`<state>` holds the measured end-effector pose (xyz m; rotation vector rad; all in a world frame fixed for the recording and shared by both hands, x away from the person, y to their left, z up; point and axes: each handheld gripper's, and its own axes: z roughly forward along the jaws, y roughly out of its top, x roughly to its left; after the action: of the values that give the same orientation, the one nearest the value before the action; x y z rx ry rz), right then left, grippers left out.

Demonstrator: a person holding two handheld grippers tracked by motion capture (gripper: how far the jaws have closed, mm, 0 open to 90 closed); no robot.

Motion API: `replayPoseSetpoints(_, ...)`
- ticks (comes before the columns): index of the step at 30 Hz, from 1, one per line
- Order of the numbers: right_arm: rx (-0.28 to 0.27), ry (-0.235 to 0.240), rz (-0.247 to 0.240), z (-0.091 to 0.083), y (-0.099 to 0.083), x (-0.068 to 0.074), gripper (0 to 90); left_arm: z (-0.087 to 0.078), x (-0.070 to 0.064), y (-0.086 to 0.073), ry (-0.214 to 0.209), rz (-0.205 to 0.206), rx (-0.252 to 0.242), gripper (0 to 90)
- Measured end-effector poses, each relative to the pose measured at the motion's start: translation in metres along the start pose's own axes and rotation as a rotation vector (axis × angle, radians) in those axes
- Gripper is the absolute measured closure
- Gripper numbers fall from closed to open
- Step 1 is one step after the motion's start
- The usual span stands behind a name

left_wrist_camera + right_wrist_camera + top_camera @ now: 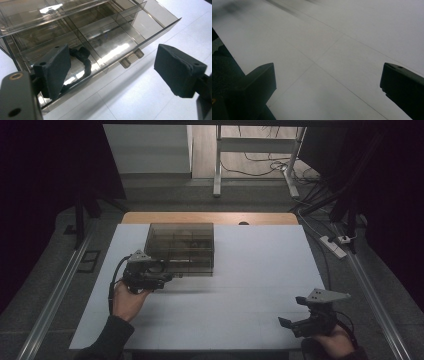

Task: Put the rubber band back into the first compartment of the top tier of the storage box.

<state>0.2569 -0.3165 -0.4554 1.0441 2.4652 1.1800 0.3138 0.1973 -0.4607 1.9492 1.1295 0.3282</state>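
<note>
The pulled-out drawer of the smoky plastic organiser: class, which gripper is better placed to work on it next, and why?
Left. The left gripper hangs open right at the drawer, over its front edge; the right gripper sits far off over bare white table.

A smoky brown, see-through tint is seen on the drawer box [181,247], and the same tint on its pulled-out drawer [105,47], where a black item [83,58] is shown. The counter [240,305] is covered in plain white, crossed by faint thin lines. The left tool [112,72] is padded in black; the right tool [327,85] is black too, topped by a grey plate [327,295].
</note>
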Motion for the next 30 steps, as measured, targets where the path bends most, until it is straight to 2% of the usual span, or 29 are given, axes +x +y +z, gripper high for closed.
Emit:
replayPoseSetpoints(6,-0.001,0.001,0.0,0.0,0.0,0.0,0.2,-0.003,-0.004,-0.003,-0.017,0.016,0.01,6.5)
replayPoseSetpoints(9,-0.001,0.001,-0.001,0.0,0.0,0.0,0.2,-0.003,-0.008,-0.005,-0.02,0.041,0.012,3.5)
replayPoseSetpoints(14,0.002,0.0,-0.002,0.0,0.0,0.0,0.2,-0.005,-0.012,-0.007,-0.052,0.073,0.012,0.0)
replayPoseSetpoints(19,-0.001,0.002,0.0,0.0,0.0,0.0,0.2,-0.009,-0.014,-0.011,-0.091,0.07,0.012,0.0)
replayPoseSetpoints(22,-0.001,0.001,0.0,0.0,0.0,0.0,0.2,-0.012,-0.015,-0.013,-0.093,0.078,0.005,0.0)
replayPoseSetpoints(30,-0.002,0.002,-0.001,0.0,0.0,0.0,0.2,-0.021,-0.019,-0.019,-0.143,0.06,-0.011,0.4)
